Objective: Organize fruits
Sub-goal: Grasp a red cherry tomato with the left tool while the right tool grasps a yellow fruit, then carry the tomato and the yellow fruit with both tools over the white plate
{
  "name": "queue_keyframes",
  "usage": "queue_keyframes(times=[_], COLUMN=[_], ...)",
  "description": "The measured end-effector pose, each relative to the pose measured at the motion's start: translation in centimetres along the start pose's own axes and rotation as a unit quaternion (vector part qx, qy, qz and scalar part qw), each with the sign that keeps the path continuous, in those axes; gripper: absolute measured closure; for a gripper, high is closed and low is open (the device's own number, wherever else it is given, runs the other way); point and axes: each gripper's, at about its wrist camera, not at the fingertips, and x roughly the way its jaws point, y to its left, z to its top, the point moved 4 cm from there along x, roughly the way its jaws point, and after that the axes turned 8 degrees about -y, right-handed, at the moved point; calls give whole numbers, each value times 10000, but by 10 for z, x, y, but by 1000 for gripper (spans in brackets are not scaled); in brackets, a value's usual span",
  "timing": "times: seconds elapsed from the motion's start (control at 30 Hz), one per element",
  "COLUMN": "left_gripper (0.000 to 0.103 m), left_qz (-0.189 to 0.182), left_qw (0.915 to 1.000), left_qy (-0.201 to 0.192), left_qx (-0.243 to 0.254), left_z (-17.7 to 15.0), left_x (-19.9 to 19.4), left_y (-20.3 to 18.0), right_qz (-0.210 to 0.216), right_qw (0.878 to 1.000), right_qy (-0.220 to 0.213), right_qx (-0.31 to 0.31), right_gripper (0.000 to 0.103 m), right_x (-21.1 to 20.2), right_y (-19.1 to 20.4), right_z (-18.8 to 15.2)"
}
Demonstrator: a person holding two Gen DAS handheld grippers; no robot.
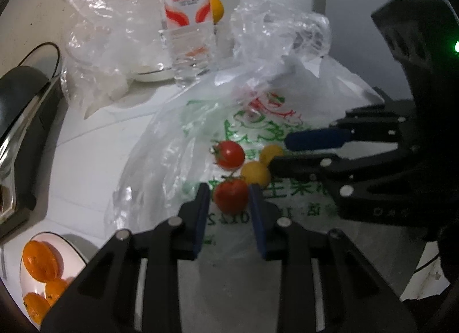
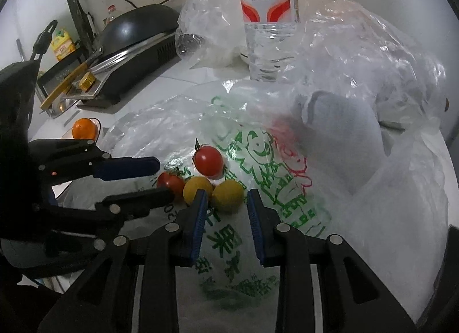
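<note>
Four cherry tomatoes lie on a printed plastic bag (image 1: 275,120) (image 2: 258,143). My left gripper (image 1: 229,189) (image 2: 165,179) is shut on the nearer red tomato (image 1: 231,196) (image 2: 170,183), which sits between the blue pads. My right gripper (image 2: 226,193) (image 1: 279,152) reaches in from the right and is shut on a yellow tomato (image 2: 228,195) (image 1: 269,152) at its fingertips. A second yellow tomato (image 1: 255,176) (image 2: 196,188) rests between the two grippers. The other red tomato (image 1: 229,153) (image 2: 208,160) lies just beyond them, untouched.
A white bowl (image 1: 73,249) of oranges (image 1: 40,261) (image 2: 83,129) stands at the near left. Behind the bag are a water bottle (image 1: 188,25) (image 2: 269,17), crumpled clear bags (image 1: 94,40) (image 2: 373,46), a white plate (image 1: 155,74) and a yellow fruit (image 1: 217,7). A black appliance (image 1: 23,103) (image 2: 137,31) lines the left.
</note>
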Motion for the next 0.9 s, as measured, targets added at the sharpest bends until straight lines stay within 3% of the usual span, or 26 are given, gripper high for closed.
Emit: queue_keyframes(times=[0.27, 0.6, 0.67, 0.9], left_gripper=[73, 74, 74, 75], left_qz=[87, 223, 210, 141], left_qw=[9995, 9997, 9998, 9997], left_qy=[284, 51, 3, -213], left_qx=[-114, -57, -73, 34], left_z=[-4, -3, -3, -1], left_x=[17, 18, 17, 1], left_y=[5, 4, 3, -7], right_qz=[14, -29, 14, -1], right_qw=[9999, 10000, 10000, 9999], right_qy=[119, 73, 61, -9], right_qx=[89, -23, -72, -141], right_gripper=[68, 68, 76, 76], right_x=[9, 11, 11, 5], right_y=[-5, -4, -2, 1], right_z=[-1, -1, -1, -1])
